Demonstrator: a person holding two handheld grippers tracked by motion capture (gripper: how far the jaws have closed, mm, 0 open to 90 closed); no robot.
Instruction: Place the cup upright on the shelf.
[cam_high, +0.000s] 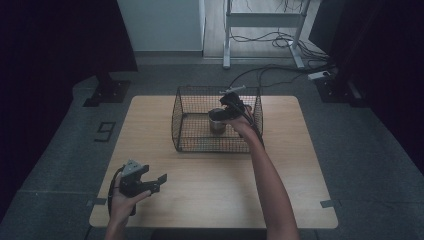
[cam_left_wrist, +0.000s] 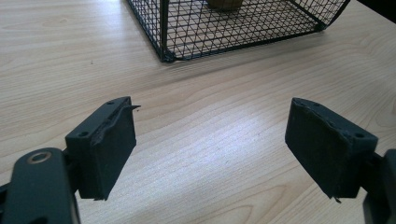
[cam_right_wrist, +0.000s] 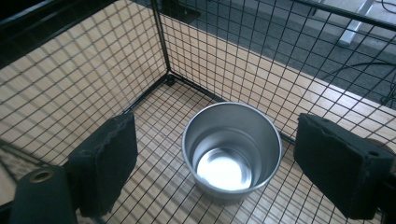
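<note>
A black wire basket (cam_high: 182, 120) stands at the far middle of the wooden table (cam_high: 200, 175). An empty metal cup (cam_right_wrist: 232, 149) stands upright on the basket's mesh floor (cam_right_wrist: 154, 186), seen too as the cup (cam_high: 217, 121) in the high view. My right gripper (cam_right_wrist: 217, 161) hangs open inside the basket, its jaws on either side of the cup and apart from it; in the high view the right gripper (cam_high: 231, 107) is above the cup. My left gripper (cam_high: 150, 182) is open over bare wood near the front left, nothing between its fingers (cam_left_wrist: 109, 144).
The basket's near corner (cam_left_wrist: 166, 57) lies ahead of the left gripper (cam_left_wrist: 210, 149). Beyond the table are a desk frame (cam_high: 265, 30) with floor cables (cam_high: 280, 40) and dark curtains at both sides.
</note>
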